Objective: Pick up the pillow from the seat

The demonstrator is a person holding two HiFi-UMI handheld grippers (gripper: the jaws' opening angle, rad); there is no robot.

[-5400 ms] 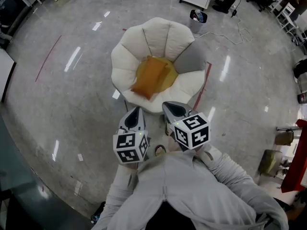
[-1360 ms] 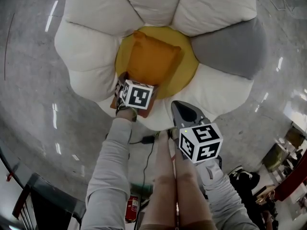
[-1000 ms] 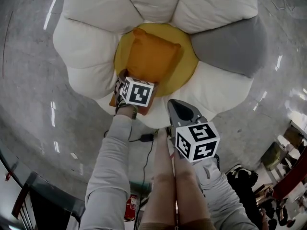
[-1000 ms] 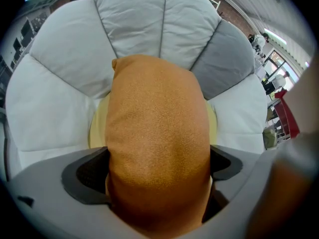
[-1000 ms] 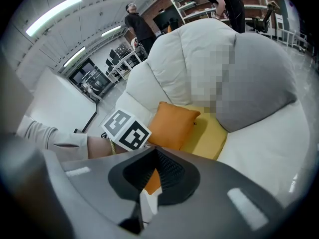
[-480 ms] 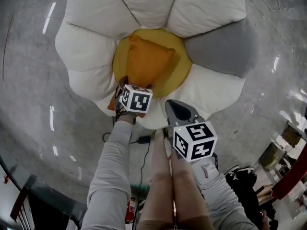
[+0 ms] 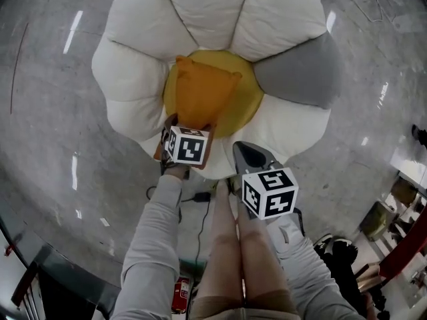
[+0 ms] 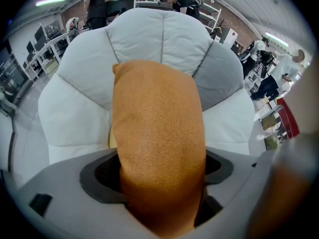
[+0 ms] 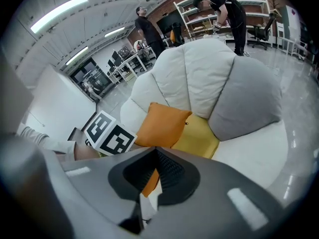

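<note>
An orange pillow (image 7: 200, 95) lies on the yellow middle of a flower-shaped seat (image 7: 207, 12) with white petals and one grey petal. My left gripper (image 7: 181, 124) is at the pillow's near edge. In the left gripper view the pillow (image 8: 157, 133) fills the gap between the jaws of the left gripper (image 8: 159, 185), which press on it from both sides. My right gripper (image 7: 247, 153) hovers shut over the seat's front edge, right of the left one, holding nothing. The right gripper view shows the pillow (image 9: 162, 123) beyond the shut right gripper (image 9: 155, 153).
Polished grey floor surrounds the seat. A dark cable (image 7: 197, 197) lies on the floor by the person's legs (image 7: 227, 259), and a red object (image 7: 179, 295) stands near their feet. Desks, shelves (image 9: 199, 14) and people stand far behind the seat.
The left gripper's jaws have taken hold of the pillow's near edge, and the pillow has bunched narrower and stands up from the seat. The right gripper has barely moved.
</note>
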